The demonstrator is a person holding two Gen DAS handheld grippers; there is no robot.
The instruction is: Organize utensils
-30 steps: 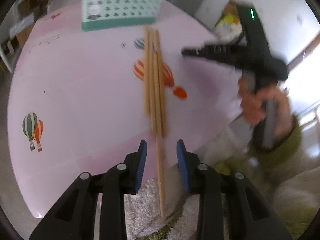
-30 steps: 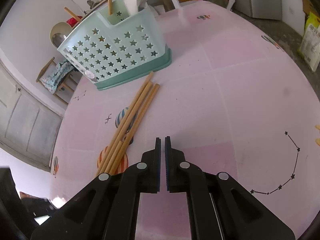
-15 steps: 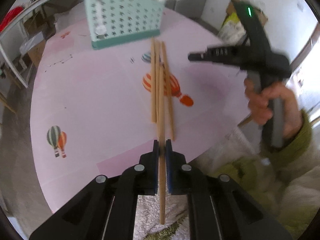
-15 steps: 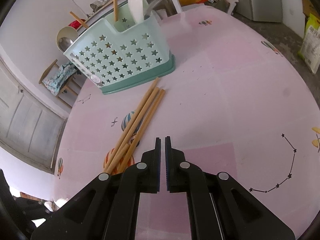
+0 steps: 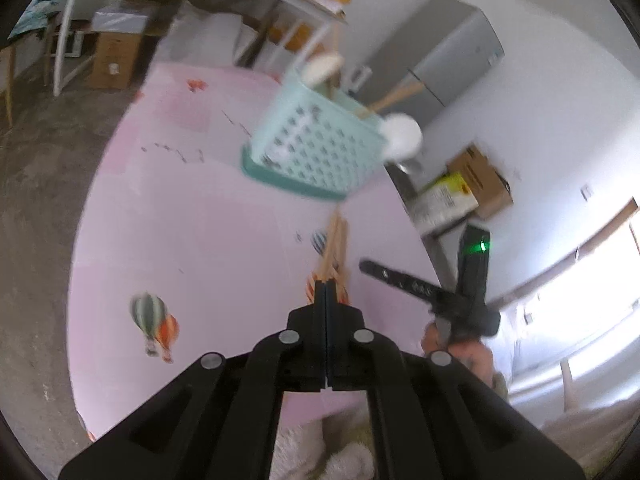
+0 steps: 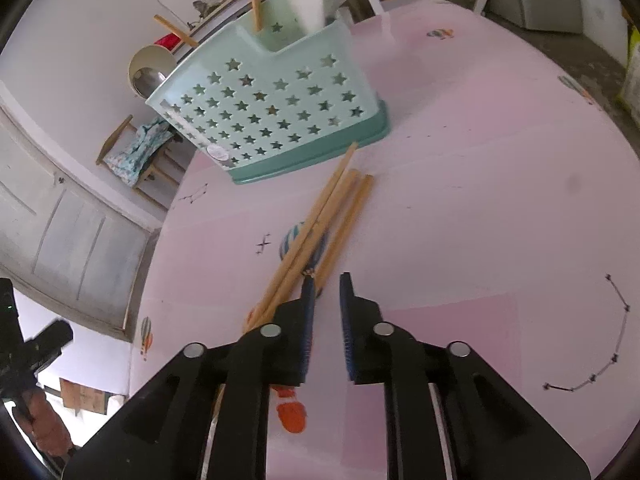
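Observation:
Several wooden chopsticks (image 6: 320, 228) lie side by side on the pink table (image 6: 480, 208), pointing at a mint star-hole utensil basket (image 6: 276, 108) that holds upright chopsticks and a white spoon. My right gripper (image 6: 324, 280) is open just above the chopsticks' near ends. In the left wrist view my left gripper (image 5: 325, 286) has its jaws pressed together, raised above the table, in line with the chopsticks (image 5: 336, 244); no stick shows between the jaws. The basket (image 5: 316, 148) is blurred ahead of it. The right gripper's body (image 5: 424, 288) shows at the right.
The table's near edge is close below the left gripper, with a pale rug (image 5: 344, 448) under it. A cardboard box (image 5: 480, 180), a yellow bag (image 5: 444, 196) and a grey fridge (image 5: 448, 64) stand beyond the table. A chair with cloth (image 6: 140, 148) stands at the left.
The left gripper closed on a chopstick, then lifted and tilted up; no stick shows in its jaws now. The right gripper moved forward over the chopsticks and opened.

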